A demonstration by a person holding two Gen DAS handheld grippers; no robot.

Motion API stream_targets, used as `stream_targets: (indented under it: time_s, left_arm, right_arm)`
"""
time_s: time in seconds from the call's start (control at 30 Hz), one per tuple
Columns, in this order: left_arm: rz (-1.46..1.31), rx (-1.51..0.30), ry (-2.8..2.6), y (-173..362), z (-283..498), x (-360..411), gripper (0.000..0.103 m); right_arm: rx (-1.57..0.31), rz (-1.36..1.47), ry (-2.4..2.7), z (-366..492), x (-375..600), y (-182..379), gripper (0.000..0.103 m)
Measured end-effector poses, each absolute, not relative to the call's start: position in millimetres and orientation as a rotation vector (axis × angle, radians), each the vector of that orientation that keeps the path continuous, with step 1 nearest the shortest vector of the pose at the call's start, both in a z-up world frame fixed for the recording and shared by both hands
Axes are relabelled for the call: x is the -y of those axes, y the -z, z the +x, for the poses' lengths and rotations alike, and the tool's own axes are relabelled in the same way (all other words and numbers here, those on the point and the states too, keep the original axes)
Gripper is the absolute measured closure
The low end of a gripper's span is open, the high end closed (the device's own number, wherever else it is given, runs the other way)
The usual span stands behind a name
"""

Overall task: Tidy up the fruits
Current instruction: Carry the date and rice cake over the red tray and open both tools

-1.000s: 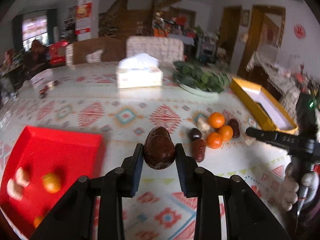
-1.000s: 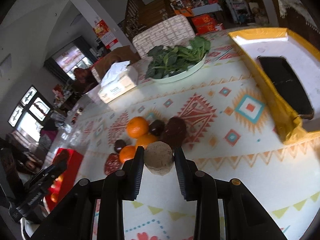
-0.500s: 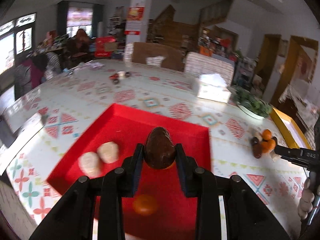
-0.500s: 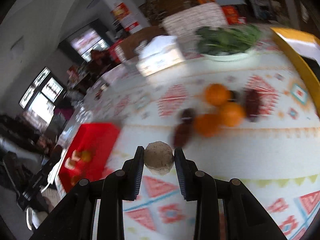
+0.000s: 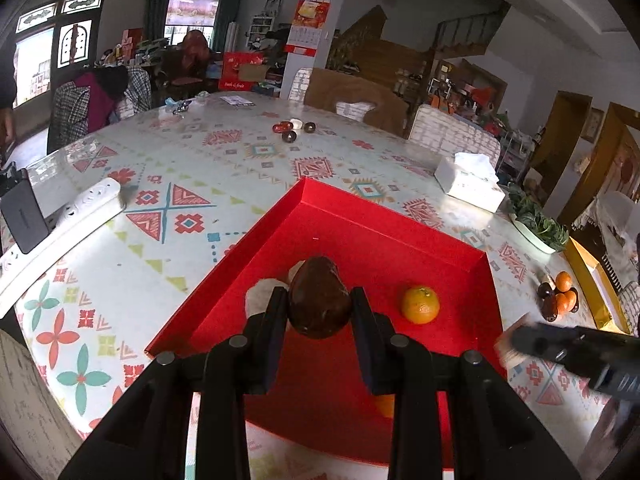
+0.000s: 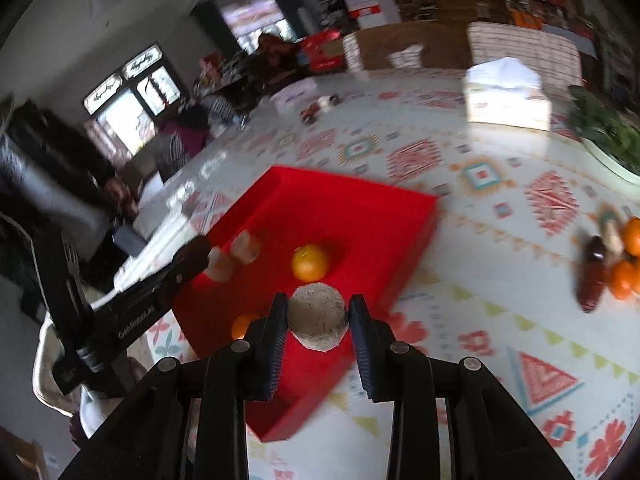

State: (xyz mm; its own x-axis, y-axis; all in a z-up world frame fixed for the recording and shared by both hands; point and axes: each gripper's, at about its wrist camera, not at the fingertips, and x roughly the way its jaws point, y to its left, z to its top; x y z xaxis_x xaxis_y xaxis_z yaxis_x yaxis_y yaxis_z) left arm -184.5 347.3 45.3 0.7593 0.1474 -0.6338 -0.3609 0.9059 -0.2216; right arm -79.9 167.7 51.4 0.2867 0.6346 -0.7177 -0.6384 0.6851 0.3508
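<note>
My left gripper is shut on a dark brown fruit and holds it over the red tray. The tray holds an orange, two pale fruits partly hidden behind my fingers, and a second orange near the front edge. My right gripper is shut on a pale beige round fruit above the tray's near corner. The right gripper shows at the right of the left wrist view. A pile of oranges and dark fruits lies on the table to the right.
A tissue box and a plate of greens stand at the far right, next to a yellow box. A white power strip and a black device lie at the left. Small dark fruits sit far back.
Both grippers have swung left from the fruit pile to over the red tray, each still holding its fruit. The right gripper's view is blurred from moving.
</note>
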Motion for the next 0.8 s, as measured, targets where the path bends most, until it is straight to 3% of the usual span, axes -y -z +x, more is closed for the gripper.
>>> stream_targets:
  time_s: [0.4,0.57,0.7,0.8]
  left_arm:
    - [-0.327,-0.68,-0.285,-35.7,-173.7,-348.6,0.072]
    - [-0.312,-0.661,-0.277,-42.2,-175.8,-343.0,0.051]
    - [-0.301,-0.655,-0.289,-48.9,-178.5,-339.7,0.041]
    - [-0.287,-0.642,-0.314,-56.1,-182.5,-335.9,0.033]
  right_arm:
    - [-0.969,-0.133,-0.843,-89.6,-212.3,-26.4,0.069]
    - [-0.954,-0.133,-0.835,-89.4,-216.9,-26.2,0.068]
    - [-0.932,-0.126,-0.824,-90.1,-213.4,-31.0,0.058]
    - [-0.907,-0.113,-0.815,-91.9,-204.5,-38.1,0.057]
